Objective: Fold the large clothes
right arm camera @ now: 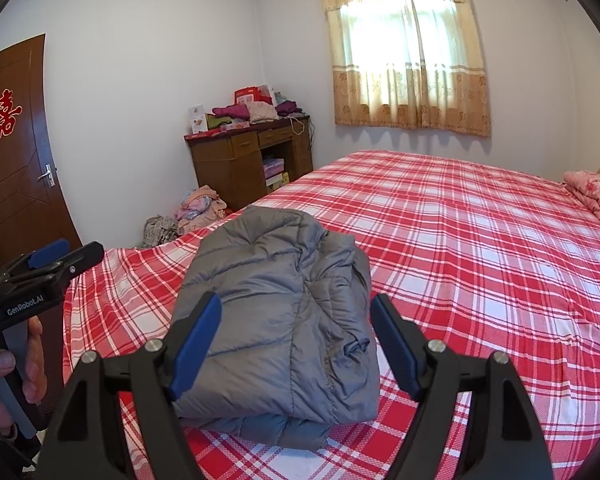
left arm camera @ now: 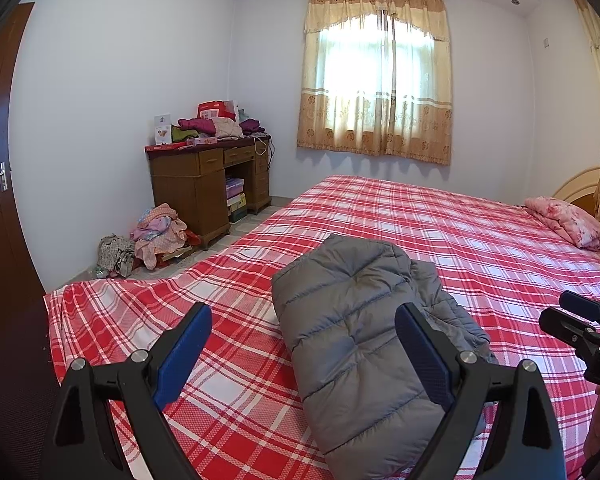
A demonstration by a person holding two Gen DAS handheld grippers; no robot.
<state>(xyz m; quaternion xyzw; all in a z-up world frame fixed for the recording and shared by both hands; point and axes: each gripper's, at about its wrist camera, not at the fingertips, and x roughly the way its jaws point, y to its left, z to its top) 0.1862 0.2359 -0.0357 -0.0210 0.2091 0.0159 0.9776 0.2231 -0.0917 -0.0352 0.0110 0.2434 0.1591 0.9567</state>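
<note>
Both grippers, left [left arm camera: 304, 354] and right [right arm camera: 296, 346], hover with jaws wide, holding nothing; jacket [right arm camera: 276, 312] lies folded on bed [right arm camera: 480, 280]; folding looks finished.

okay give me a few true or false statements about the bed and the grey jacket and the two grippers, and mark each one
1. The grey jacket lies folded on the plaid bed. True.
2. The right gripper is clamped on the jacket. False: its jaws stand open, pressing nothing.
3. The left gripper is open. True.
4. The pink quilt sits on top of the jacket. False: it lies apart, at the far end of the bed.
5. The curtain is pulled aside. False: it covers the window.
</note>
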